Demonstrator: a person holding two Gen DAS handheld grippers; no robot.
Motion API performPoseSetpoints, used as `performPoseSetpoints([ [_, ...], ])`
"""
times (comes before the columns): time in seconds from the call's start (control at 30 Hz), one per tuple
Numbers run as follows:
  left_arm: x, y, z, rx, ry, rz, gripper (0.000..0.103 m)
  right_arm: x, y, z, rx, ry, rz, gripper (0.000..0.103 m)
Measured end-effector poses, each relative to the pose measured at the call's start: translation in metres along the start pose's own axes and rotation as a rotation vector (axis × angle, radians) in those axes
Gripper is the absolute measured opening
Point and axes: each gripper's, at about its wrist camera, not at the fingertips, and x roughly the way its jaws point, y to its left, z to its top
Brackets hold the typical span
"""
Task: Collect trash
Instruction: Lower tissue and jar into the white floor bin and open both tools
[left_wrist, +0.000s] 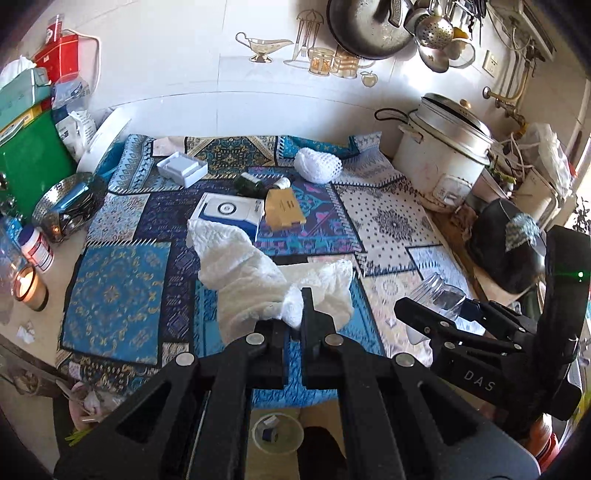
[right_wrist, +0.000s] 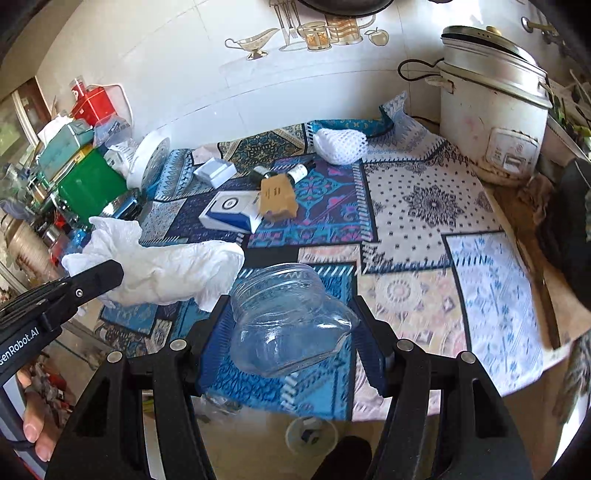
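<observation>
Left wrist view: crumpled white paper towel (left_wrist: 258, 280) is clenched by left gripper (left_wrist: 293, 325); crushed clear plastic bottle (right_wrist: 288, 325) is grasped by right gripper (right_wrist: 291, 332) at lower centre. Both are judged carried; disposal is called for next.

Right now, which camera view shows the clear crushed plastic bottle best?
The right wrist view shows it best: the clear crushed plastic bottle fills the centre, clamped between the blue pads of the right hand-held gripper. In the left wrist view, only the bottle's threaded neck shows at the right side, mostly hidden behind that gripper.
</observation>
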Motion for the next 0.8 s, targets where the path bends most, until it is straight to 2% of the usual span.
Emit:
performPoseSetpoints([
  [0.27,-0.046,0.027,-0.078,-0.011,0.078,0.033,0.002,-0.015,0.038,-0.07,0.005,0.09,0.021,0.059],
  [0.4,-0.051,0.033,-0.11,-0.034,0.113,0.043,0.002,-0.018,0.048,-0.098,-0.025,0.122,0.025,0.059],
  [0.57,-0.035,0.039,-0.156,-0.088,0.19,0.051,0.002,-0.007,0.042,-0.128,-0.023,0.181,0.043,0.059],
  [0.8,0.018,0.034,-0.223,-0.144,0.318,0.057,0.002,0.022,0.019,-0.176,-0.022,0.255,0.061,0.059],
])
